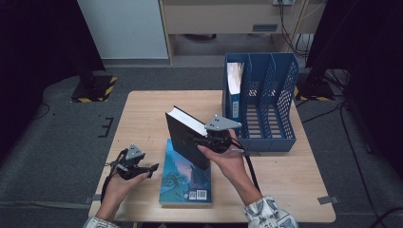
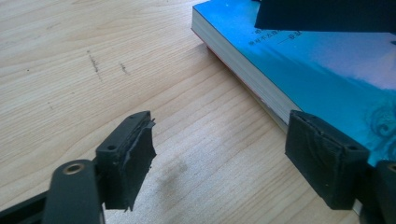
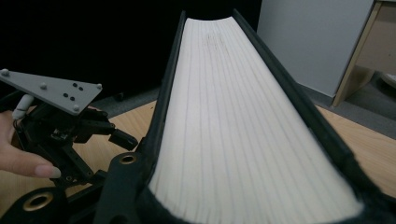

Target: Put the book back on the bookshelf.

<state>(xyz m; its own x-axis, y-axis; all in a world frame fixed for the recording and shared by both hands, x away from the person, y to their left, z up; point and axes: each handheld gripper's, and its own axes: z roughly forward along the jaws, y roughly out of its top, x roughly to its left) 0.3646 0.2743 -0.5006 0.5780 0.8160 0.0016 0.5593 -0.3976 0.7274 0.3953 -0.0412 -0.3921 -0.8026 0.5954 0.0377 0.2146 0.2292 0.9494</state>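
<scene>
Currently the right gripper (image 1: 202,138) clamps a black hardcover book (image 1: 187,137) across its page block, holding it tilted above the middle of the wooden table (image 1: 142,109). Beneath it a blue paperback (image 1: 185,178) lies flat near the front edge. Left gripper (image 1: 142,170) hovers just left of the paperback, jaws spread wide with nothing between them. Blue file rack (image 1: 266,95) stands far right.

Overhead light brightens the worktop (image 1: 142,109) while the room's edges sink into darkness; close-up views are soft, slightly blurred.
</scene>
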